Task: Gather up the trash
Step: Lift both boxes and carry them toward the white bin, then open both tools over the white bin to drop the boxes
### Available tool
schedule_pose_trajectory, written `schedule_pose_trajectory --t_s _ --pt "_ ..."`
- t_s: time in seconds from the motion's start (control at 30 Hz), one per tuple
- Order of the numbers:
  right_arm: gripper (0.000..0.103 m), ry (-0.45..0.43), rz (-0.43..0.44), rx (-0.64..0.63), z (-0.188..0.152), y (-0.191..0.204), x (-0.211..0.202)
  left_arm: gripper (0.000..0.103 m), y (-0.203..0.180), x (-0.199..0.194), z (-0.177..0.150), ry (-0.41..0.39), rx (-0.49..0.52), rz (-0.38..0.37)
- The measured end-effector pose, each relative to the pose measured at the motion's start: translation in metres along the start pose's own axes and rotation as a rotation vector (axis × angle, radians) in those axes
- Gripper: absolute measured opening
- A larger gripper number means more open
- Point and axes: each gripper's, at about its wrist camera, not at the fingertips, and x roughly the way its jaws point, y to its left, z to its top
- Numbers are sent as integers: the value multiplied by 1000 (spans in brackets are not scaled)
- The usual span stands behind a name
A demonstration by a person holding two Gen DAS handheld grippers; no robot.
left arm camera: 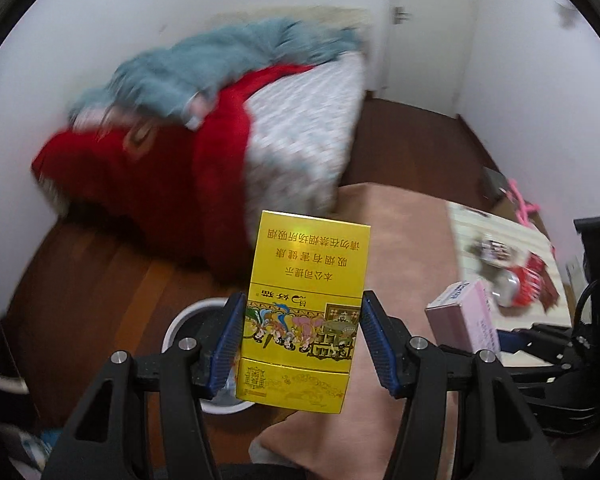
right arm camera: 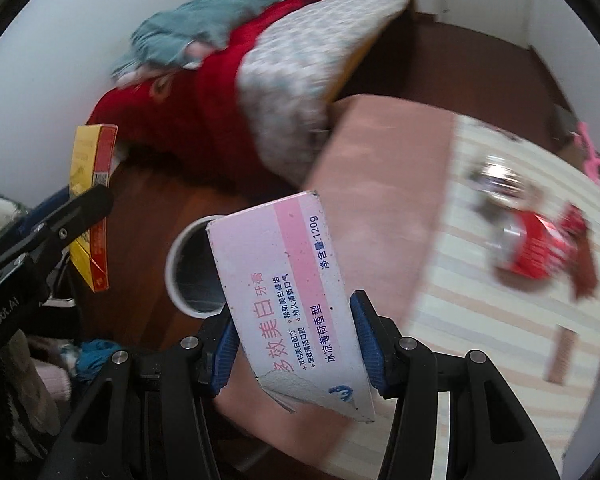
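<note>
Both my grippers tilt down over the white bin (right arm camera: 194,268). Left fingers (left arm camera: 226,344) clamp the yellow cigarette pack (left arm camera: 304,312); right fingers (right arm camera: 366,344) clamp the toothpaste box (right arm camera: 288,300). Only the right view shows the pack's red side.

A dark wooden floor (left arm camera: 100,280) is seen carrying a white round bin (right arm camera: 188,264) and a bed (left arm camera: 308,120), on which red and teal bedding is heaped. A pink-covered surface (right arm camera: 380,184) is partly overlaid by a striped cloth (right arm camera: 480,320); on it lies what appears to be a crushed red can (right arm camera: 528,248), blurred.
</note>
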Motion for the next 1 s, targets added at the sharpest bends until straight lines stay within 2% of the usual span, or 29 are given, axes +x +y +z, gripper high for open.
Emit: schedule_pose_trajectory --t_s 0.17,0.3,0.43,0.57,0.6,0.63,0.7,0.73,0.8,0.87,1.0 --pt "55 100 32 -38 26 60 78 54 94 56 -12 131 -174 -11" --pt "55 207 49 -36 38 91 150 54 150 112 -31 273 -301 -90" --pt "55 300 62 -13 45 111 214 55 183 156 -45 361 -366 -115" --pt "55 363 62 -3 48 124 262 56 210 195 -56 433 -403 -73" --pt "55 378 61 5 48 126 273 65 214 201 -58 446 -413 -62" --pt "55 386 56 13 50 126 281 80 219 206 -58 453 -424 -56" --pt "56 408 62 30 54 124 298 98 232 212 -63 459 -455 -38" --pt "56 427 71 37 54 125 309 99 236 214 -65 463 -463 -23" --pt "65 440 79 48 55 123 321 99 240 216 -68 469 -462 11" --pt "87 433 84 46 57 124 327 99 244 215 -72 462 -459 39" --pt "102 415 68 14 55 126 324 99 242 197 -76 414 -429 118"
